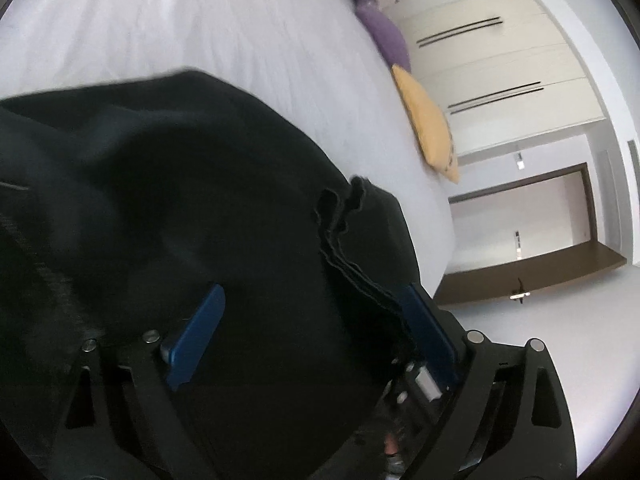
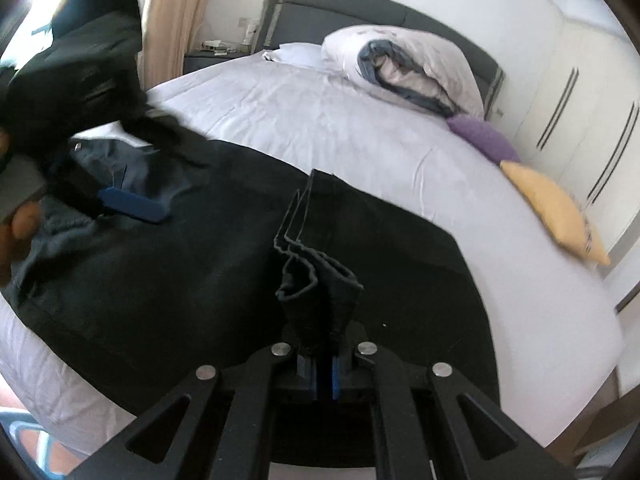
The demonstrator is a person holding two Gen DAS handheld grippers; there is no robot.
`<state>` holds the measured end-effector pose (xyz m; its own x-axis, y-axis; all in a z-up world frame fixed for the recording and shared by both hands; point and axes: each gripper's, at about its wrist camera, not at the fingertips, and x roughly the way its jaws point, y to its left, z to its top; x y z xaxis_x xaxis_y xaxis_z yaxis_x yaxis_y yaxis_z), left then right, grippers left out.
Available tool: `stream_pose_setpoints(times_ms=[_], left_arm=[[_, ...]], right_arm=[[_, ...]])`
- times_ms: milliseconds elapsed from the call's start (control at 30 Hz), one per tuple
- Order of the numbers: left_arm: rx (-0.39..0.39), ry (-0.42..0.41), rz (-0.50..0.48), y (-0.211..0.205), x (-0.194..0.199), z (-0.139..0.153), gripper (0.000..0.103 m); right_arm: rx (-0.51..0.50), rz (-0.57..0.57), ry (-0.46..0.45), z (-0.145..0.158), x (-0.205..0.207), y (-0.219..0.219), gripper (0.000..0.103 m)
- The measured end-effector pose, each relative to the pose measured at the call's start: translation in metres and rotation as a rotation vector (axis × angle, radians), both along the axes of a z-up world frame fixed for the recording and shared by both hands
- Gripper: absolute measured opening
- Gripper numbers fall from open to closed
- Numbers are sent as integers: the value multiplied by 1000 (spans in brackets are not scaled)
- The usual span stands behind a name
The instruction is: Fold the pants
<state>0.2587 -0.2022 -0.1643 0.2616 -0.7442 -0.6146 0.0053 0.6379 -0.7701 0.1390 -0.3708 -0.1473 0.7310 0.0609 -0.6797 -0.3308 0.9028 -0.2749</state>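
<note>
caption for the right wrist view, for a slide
Right gripper pinches the black pants' bunched hem above a white bed.

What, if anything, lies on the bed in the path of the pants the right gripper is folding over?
Nothing visible does. The right gripper is shut on a bunched edge of the black pants, and the white sheet beyond them is bare. The purple cushion, yellow cushion and rolled duvet sit apart, at the far edge and the head end.

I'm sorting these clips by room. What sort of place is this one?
A bedroom, most likely in a home: a large bed with a white sheet and dark grey padded headboard, a rolled white duvet at its head, and cream built-in wardrobe doors along the wall.
</note>
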Motion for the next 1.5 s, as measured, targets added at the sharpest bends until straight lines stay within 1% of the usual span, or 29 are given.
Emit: stream_pose_setpoints(times_ms=[67,200,333,400,433,467,500,533,567,600,700,767,833,933,1033,1133,1267,1400,1433,1500], left_arm=[[-2,38,-21,-11,9,-2,91],[-38,87,-43,-28,26,-4,91],[-22,96,-70,-42,40,-4,90],[-18,102,-79,-44,46,-4,88],[-16,102,-86,-45,48,-3,84],[-8,101,-104,-46,49,-2,67],[8,103,-124,-46,49,-3,44],[34,104,-138,-44,52,-3,33],[64,101,-146,-42,52,-3,24],[66,97,-150,-38,52,-3,19],[94,74,-168,-26,51,1,13],[126,38,-198,-21,51,9,9],[162,5,-217,-16,52,18,8],[188,-37,-233,-2,52,31,7],[208,-58,-237,18,47,39,7],[226,-61,-236,33,43,41,7],[229,-46,-201,62,36,37,7],[236,-26,-180,68,36,28,7],[245,-25,-180,62,37,26,7],[258,-29,-181,63,36,22,7]], right_arm=[[-22,6,-33,3,-4,4,6],[-44,3,-94,9,-17,10,6],[-63,19,-114,9,-23,17,6],[-79,36,-122,9,-28,21,6],[-88,42,-125,9,-29,23,6],[-95,48,-126,9,-31,25,6],[-94,52,-127,9,-33,26,6],[-92,53,-126,9,-34,28,6],[-94,52,-127,9,-35,29,6],[-95,52,-127,10,-35,31,6],[-107,72,-128,11,-37,37,6],[-115,95,-132,12,-37,45,6],[-118,116,-136,14,-37,54,6],[-115,143,-144,16,-39,68,6],[-116,174,-149,16,-44,78,6],[-126,213,-149,15,-44,91,6],[-146,268,-131,10,-45,113,6],[-172,314,-105,-3,-54,133,6],[-180,323,-96,-6,-55,136,6],[-203,339,-70,-15,-55,142,6]])
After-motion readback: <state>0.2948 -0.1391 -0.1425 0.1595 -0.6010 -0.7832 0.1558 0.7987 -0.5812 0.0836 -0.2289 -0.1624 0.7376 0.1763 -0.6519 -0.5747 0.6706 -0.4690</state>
